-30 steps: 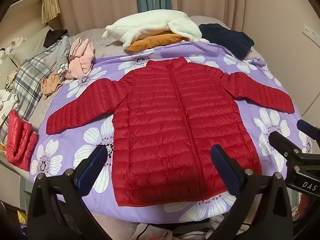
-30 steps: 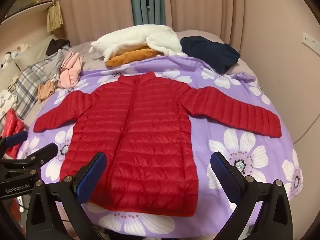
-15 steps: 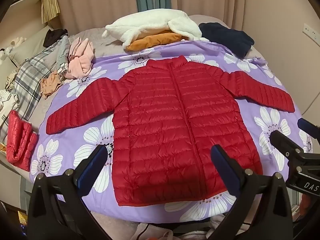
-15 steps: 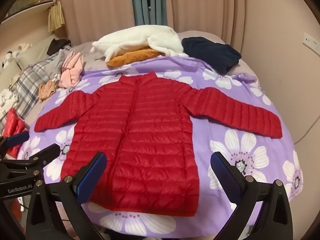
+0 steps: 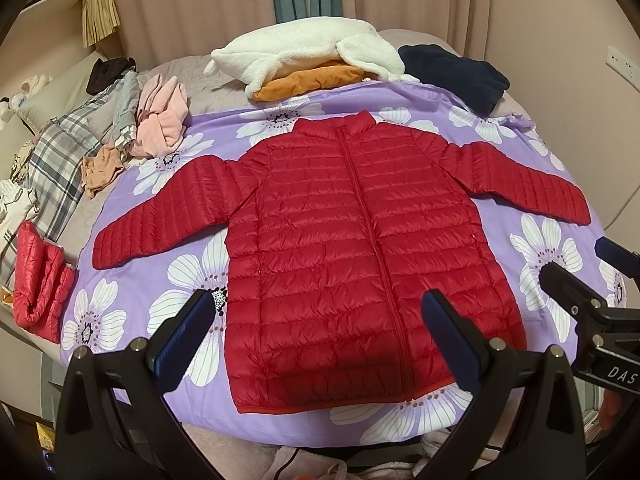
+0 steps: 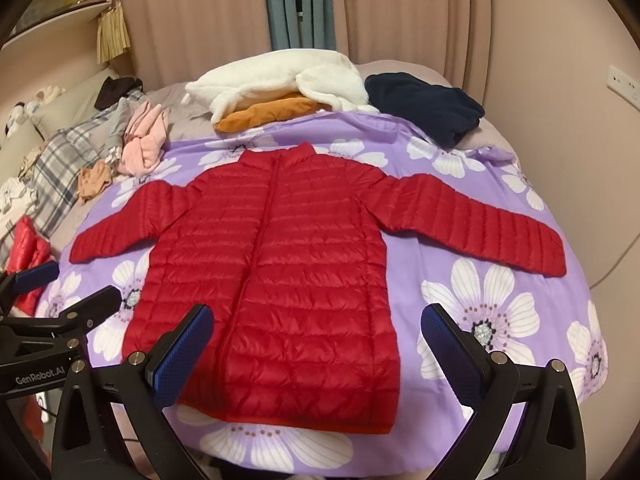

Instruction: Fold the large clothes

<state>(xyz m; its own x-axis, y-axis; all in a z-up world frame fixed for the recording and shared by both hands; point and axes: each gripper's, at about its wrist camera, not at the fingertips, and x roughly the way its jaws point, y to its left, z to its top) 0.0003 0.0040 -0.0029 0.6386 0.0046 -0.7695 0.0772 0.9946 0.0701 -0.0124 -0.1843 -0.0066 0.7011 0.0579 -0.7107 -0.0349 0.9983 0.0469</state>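
A red quilted puffer jacket (image 5: 352, 264) lies spread flat, front up and zipped, on a purple sheet printed with white flowers (image 5: 192, 280) that covers a bed; both sleeves are stretched outward and slightly down, the collar points toward the curtains (image 5: 192, 12) and the hem runs along the near edge of the bed. The left hand-held gripper (image 5: 320, 336) hangs above the hem with its blue-padded fingers (image 5: 182, 334) spread wide and nothing between them; the right hand-held gripper (image 6: 320, 340) hovers just beside it, likewise wide open and empty, over the lower right part of the jacket. Each tool shows at the edge of the other's view; neither touches the fabric. Beyond the collar, a white fleece garment (image 5: 304, 54) rests on top of an orange one (image 5: 308, 80); a dark navy garment (image 5: 452, 74) sits beside them to the right. Along the left side of the bed lie a pink bundle of clothing (image 5: 162, 124), a small tan piece (image 5: 102, 166) and a grey plaid fabric (image 5: 60, 160); a second red quilted item (image 5: 38, 280), rolled up, sits at the near left edge, off the sheet. A wall socket (image 5: 622, 66) shows on the right wall.
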